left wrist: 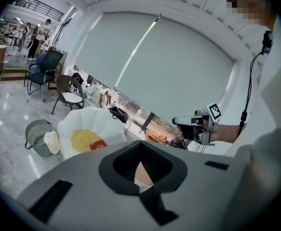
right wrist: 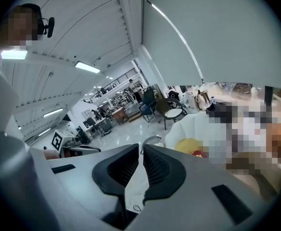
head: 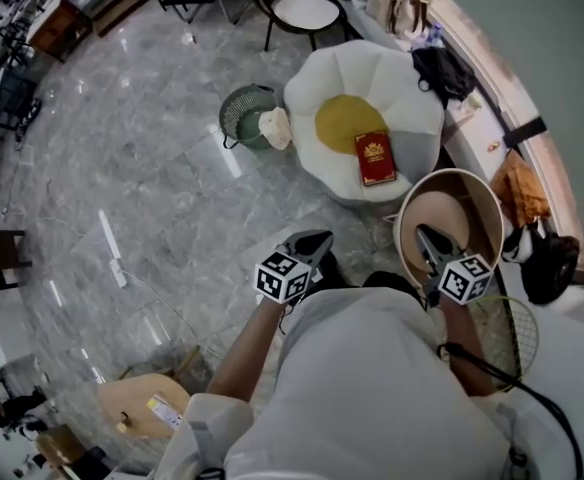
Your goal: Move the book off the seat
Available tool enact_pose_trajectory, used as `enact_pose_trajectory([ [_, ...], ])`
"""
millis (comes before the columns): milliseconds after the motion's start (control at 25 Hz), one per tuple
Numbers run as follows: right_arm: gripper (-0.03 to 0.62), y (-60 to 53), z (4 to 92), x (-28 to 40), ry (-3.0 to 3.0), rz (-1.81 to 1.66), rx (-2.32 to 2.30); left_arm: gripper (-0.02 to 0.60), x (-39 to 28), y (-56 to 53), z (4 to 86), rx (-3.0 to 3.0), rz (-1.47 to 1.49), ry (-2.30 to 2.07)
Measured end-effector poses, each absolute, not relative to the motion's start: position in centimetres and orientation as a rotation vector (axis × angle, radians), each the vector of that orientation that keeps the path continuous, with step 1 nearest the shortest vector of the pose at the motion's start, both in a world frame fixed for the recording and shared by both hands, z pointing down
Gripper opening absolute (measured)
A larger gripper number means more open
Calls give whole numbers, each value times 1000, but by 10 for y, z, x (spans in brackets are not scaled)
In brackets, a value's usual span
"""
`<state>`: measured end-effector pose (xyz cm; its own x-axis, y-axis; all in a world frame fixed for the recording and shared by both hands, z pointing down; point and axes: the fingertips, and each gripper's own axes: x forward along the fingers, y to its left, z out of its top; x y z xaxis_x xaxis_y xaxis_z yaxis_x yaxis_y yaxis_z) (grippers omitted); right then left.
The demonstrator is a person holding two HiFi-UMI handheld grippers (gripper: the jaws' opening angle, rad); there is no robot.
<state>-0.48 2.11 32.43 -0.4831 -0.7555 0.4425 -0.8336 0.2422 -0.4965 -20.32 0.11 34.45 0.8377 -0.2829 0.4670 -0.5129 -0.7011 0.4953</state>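
1. Both grippers were well short of the work. The book [head: 375, 158] lay flat and untouched on the seat [head: 412, 98], upper right of centre in the head view.
2. Fingers: on the left gripper [head: 313, 240] my jaws were pressed together on nothing. On the right gripper [head: 427, 238] they were drawn in to a thin slit, likewise with nothing between them.
3. Step in hand, as I judged it, was the approach. No grasp had begun.
4. Next move, in my opinion:
   - One pair of jaws had to spread and come down to an edge of the book.
   - The book was thin and lay flush on padding, so one jaw would likely have to press into the cushion to get beneath the cover.
5. Seat: white, puffed, lobed like petals and apparently soft upholstery, with a round yellow centre.
6. Book: slim, rectangular, red, with a gilt emblem on the cover. It sat on the right margin of the yellow patch, partly on the white. I could not tell whether the cover was stiff or limp.
7. Surroundings:
   - A green mesh bin [head: 240, 108] stood just left of the seat, with a pale crumpled bag [head: 275, 128] at its rim.
   - A round beige tub [head: 450, 174] stood lower right, below the seat in the frame.
   - The floor [head: 122, 168] was polished grey marble, glossy with reflections.
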Motion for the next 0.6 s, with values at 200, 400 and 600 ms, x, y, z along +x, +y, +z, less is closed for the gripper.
enact_pose_trajectory([
  [200,51,10,338,2,-2321,1096,1559,2,-197,-13,355,2361,474,-540],
  [400,51,-1,354,17,-2268,1140,1550,2,-177,-32,364,2346,481,-510],
  [600,51,-31,374,41,-2255,1168,1522,2,-154,-63,379,2327,464,-549],
])
